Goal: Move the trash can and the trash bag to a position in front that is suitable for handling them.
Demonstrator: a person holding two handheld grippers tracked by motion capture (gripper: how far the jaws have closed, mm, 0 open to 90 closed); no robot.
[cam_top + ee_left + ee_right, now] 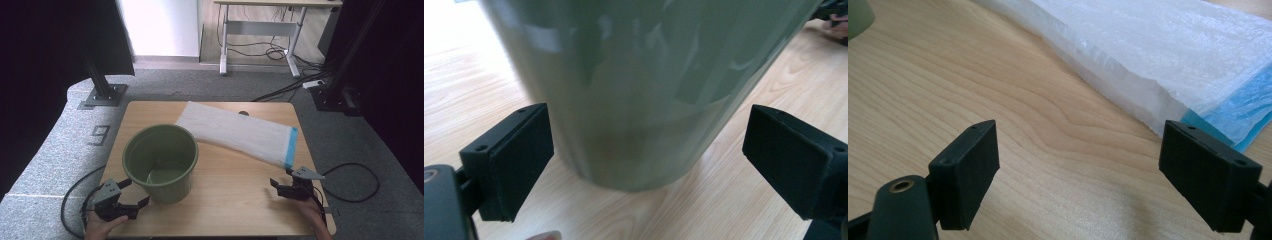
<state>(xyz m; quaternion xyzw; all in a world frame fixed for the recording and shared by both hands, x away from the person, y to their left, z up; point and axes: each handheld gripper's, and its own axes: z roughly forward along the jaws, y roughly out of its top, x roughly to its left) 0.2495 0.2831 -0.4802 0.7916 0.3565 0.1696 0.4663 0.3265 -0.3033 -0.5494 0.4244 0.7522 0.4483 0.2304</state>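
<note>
A green plastic bucket (161,161) stands upright on the wooden table (230,200), left of centre; its wall (649,85) looms close in the left gripper view. My left gripper (134,194) is open at the bucket's near left base, jaws wide apart and not touching it. A folded white plastic bag with a blue edge (240,132) lies flat across the far right of the table, its near corner (1168,55) in the right gripper view. My right gripper (282,177) is open just short of the bag's blue end, with nothing between its jaws.
The table stands on grey carpet. A white desk frame (260,30) and cables lie beyond it. Black posts stand at the far left (100,75) and far right (345,70). Bare wood lies between the bucket and the right gripper.
</note>
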